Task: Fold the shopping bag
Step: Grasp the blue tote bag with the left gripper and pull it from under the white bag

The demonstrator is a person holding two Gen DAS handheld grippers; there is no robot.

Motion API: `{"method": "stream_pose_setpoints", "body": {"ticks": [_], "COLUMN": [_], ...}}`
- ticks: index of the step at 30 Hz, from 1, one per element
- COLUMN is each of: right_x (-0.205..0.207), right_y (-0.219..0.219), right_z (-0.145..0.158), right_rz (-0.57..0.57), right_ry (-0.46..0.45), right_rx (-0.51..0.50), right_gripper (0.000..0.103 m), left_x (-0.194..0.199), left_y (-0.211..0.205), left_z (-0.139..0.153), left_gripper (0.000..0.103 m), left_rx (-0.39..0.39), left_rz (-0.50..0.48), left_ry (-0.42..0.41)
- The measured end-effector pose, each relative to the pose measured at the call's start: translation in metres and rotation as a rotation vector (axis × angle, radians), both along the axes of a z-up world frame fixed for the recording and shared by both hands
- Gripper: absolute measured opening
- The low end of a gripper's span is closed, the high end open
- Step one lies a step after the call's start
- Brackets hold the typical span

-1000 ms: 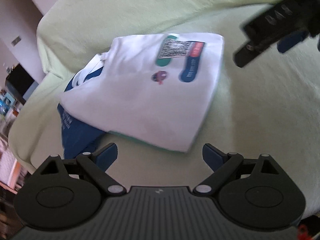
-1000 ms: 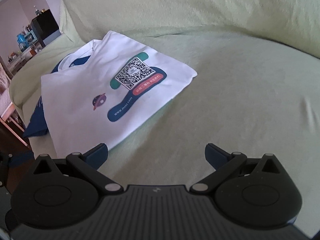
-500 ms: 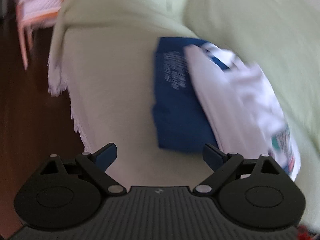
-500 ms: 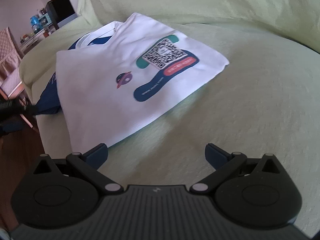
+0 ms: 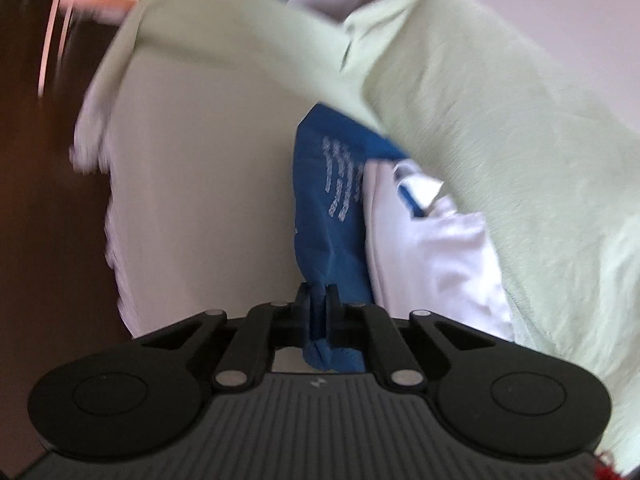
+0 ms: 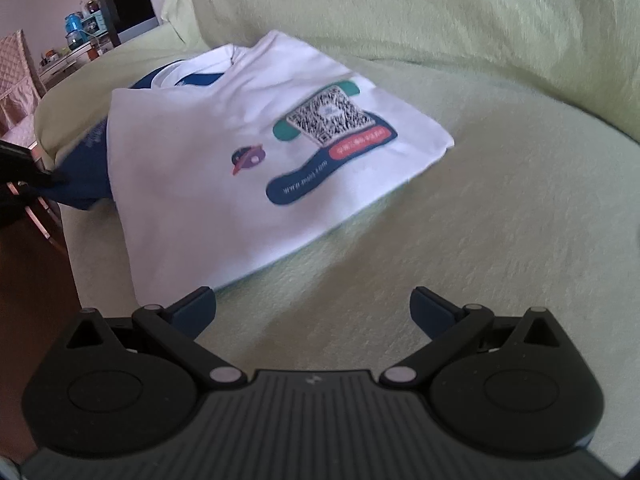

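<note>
Left claw (image 5: 319,300) clamped on a thin fold of the blue bag (image 5: 328,216), soft matte cloth bunched between the black jaws and spilling back behind them. Just ahead of that claw, more blue fabric with blurred white lettering, lying flat on the sofa (image 5: 208,184). To its right and touching, the white bag (image 5: 432,248), smooth and limp, edges slightly rumpled.

Right claw (image 6: 313,306) spread wide, gripping nothing, hovering above pale green nubbly sofa cover (image 6: 500,208). Ahead and left of it, the white bag (image 6: 208,184) spread flat in a rough rectangle, printed with a QR square, a teal blob, a red pill shape and a dark blue band. Blue bag (image 6: 90,168) peeking out beneath its far left edge, pinched there by the left claw (image 6: 48,178), dark and blurred. Left fingertip (image 6: 196,306) just beside the white bag's near corner.
</note>
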State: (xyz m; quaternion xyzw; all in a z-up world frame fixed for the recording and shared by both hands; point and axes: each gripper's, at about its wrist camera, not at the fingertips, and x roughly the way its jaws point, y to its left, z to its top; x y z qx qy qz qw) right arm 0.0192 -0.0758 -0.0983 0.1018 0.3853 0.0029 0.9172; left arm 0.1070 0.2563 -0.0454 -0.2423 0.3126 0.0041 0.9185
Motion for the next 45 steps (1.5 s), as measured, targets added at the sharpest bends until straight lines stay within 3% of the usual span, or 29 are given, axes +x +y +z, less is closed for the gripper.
{"method": "stream_pose_setpoints", "body": {"ticks": [3,5,6,8,10,11,14,15,16,17,18,19,22,25,26,27,28,32,33,35,36,37,38,39,42,43,45], "right_x": [-0.003,-0.004,-0.002,0.003,0.006,0.006,0.01,0.01,0.009,0.007,0.003,0.002,0.003,0.011,0.015,0.021,0.029,0.076,0.077,0.074,0.063,0.053,0.045,0.036,0.011,0.013,0.026], "right_y": [0.013,0.025,0.031,0.04,0.043,0.043,0.032,0.027,0.024,0.027,0.035,0.043,0.071,0.094,0.092,0.09,0.086,0.032,0.021,0.008,0.005,0.003,0.003,0.003,0.0,-0.006,-0.018], "right_z": [0.008,0.012,0.009,0.002,-0.003,-0.005,-0.009,-0.008,-0.006,-0.003,-0.002,-0.002,-0.007,-0.025,-0.025,-0.024,-0.023,-0.02,-0.014,-0.006,-0.001,0.004,0.004,0.001,-0.007,-0.011,-0.017], "right_rz": [0.054,0.111,0.124,0.136,0.129,0.12,0.084,0.07,0.054,0.055,0.075,0.105,0.183,0.217,0.178,0.139,0.102,-0.087,-0.08,-0.063,-0.04,-0.019,-0.008,-0.003,0.007,-0.016,-0.059], "right_ry": [-0.051,-0.085,-0.074,-0.048,-0.025,-0.014,0.015,0.019,0.014,-0.003,-0.027,-0.041,-0.055,-0.037,-0.04,-0.042,-0.035,0.024,0.019,0.011,0.006,0.001,-0.007,-0.002,0.012,0.021,0.023], "right_rx": [-0.044,-0.067,-0.085,-0.112,-0.113,-0.102,-0.011,0.014,0.019,0.004,-0.017,-0.048,-0.164,-0.307,-0.313,-0.322,-0.339,-0.321,-0.275,-0.223,-0.2,-0.179,-0.156,-0.109,0.028,0.066,0.135], "right_gripper": [0.102,0.102,0.102,0.102,0.102,0.102,0.102,0.102,0.102,0.102,0.102,0.102,0.102,0.092,0.088,0.069,0.063,0.057,0.055,0.064,0.085,0.1,0.101,0.101,0.097,0.095,0.095], "left_x": [-0.011,-0.019,-0.016,-0.012,-0.008,-0.006,0.002,0.004,0.005,0.006,0.006,0.007,0.005,-0.002,-0.005,-0.005,-0.005,0.001,0.002,-0.001,-0.003,-0.008,-0.012,-0.016,-0.034,-0.037,-0.041], "left_y": [-0.002,-0.004,-0.006,-0.013,-0.019,-0.02,-0.018,-0.017,-0.014,-0.012,-0.009,-0.007,-0.001,0.002,0.003,0.003,0.004,0.0,-0.005,-0.015,-0.019,-0.026,-0.029,-0.031,-0.038,-0.039,-0.04], "left_z": [0.019,0.031,0.025,0.007,-0.011,-0.019,-0.042,-0.046,-0.049,-0.052,-0.053,-0.054,-0.049,-0.028,-0.017,-0.013,-0.01,-0.021,-0.028,-0.037,-0.04,-0.042,-0.042,-0.042,-0.033,-0.03,-0.026], "left_gripper": [0.005,0.014,0.021,0.025,0.057,0.063,0.065,0.065,0.057,0.044,0.008,0.003,0.002,0.001,0.001,0.001,0.001,0.001,0.001,0.001,0.002,0.008,0.01,0.017,0.029,0.046,0.063], "left_rx": [0.091,0.162,0.168,0.153,0.137,0.136,0.116,0.103,0.099,0.097,0.084,0.069,0.036,0.03,0.036,0.038,0.035,-0.033,-0.055,-0.068,-0.066,-0.052,-0.044,-0.039,0.003,0.026,0.067], "left_rz": [-0.019,-0.033,-0.054,-0.076,-0.094,-0.079,-0.013,-0.002,0.008,0.017,0.015,0.01,-0.005,-0.018,-0.025,-0.023,-0.018,-0.012,-0.022,-0.018,-0.021,-0.038,-0.049,-0.058,-0.099,-0.113,-0.105], "left_ry": [-0.055,-0.089,-0.057,-0.019,0.014,0.028,0.076,0.083,0.083,0.082,0.089,0.097,0.108,0.066,0.044,0.037,0.036,0.088,0.104,0.12,0.125,0.121,0.119,0.119,0.098,0.089,0.076]}}
